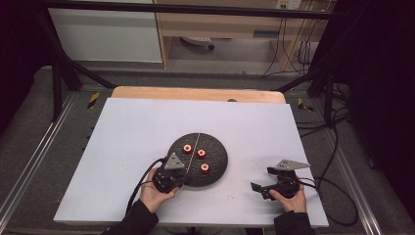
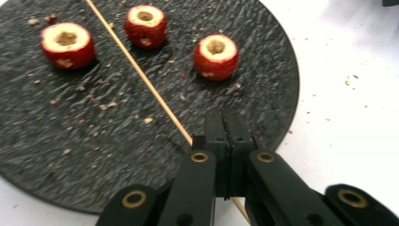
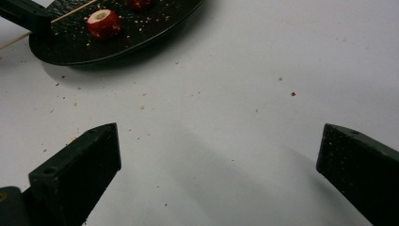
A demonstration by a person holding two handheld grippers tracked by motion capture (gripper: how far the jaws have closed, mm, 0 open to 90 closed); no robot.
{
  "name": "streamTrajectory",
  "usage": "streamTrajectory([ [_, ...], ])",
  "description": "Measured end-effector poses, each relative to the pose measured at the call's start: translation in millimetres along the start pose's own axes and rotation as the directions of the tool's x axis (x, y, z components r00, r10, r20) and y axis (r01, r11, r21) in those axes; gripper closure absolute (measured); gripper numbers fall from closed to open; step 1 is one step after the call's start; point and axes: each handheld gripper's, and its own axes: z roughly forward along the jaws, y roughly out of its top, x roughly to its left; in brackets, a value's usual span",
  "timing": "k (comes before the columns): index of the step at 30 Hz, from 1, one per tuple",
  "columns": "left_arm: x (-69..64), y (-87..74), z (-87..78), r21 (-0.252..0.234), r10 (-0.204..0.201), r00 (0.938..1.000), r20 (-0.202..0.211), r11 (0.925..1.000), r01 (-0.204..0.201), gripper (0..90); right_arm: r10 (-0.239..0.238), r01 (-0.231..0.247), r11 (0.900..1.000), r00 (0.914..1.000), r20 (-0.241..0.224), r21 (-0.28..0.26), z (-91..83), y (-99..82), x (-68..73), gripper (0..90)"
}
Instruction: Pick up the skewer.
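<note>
Bamboo skewer [image 2: 141, 77] lies across the round black slate plate [image 2: 56, 155], long axis running from the plate's far rim to its near edge, where the left gripper [image 2: 227, 123] has its jaws pressed together on the skewer's near end. Three cored red fruit pieces, nearest [image 2: 216, 57], sit on the plate: two right of the skewer, one left. Plate is rough and crumb-strewn. Right gripper [image 3: 219, 155] sits well right of the plate, jaws spread, nothing between them.
</note>
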Motion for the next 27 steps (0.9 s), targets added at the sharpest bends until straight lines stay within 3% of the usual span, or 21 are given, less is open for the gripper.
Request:
streamTrajectory([
  [13, 13.4, -4.0, -7.8, 0.011, -0.010, 0.9976, -0.068, 0.9999, 0.011, 89.8, 0.000, 0.000, 1.0000, 1.0000, 0.000, 0.000, 0.3, -0.1, 0.0, 1.0],
  [20, 14.6, -1.7, -13.9, -0.010, -0.020, 0.9977, -0.064, 0.9998, 0.019, 89.5, 0.001, -0.001, 1.0000, 1.0000, 0.000, 0.001, 0.0, 0.0, 0.0, 1.0],
  [24, 15.7, 2.7, -20.0, -0.013, -0.022, 0.9969, -0.075, 0.9997, 0.021, 79.3, 0.002, -0.002, 1.0000, 1.0000, -0.001, 0.000, -0.1, 0.1, -0.2, 1.0],
  [27, 19.5, 11.4, -24.3, 0.018, -0.025, 0.9951, -0.096, 0.9995, 0.027, 67.6, 0.001, -0.001, 1.0000, 1.0000, 0.001, 0.003, 0.4, 0.1, -0.2, 1.0],
])
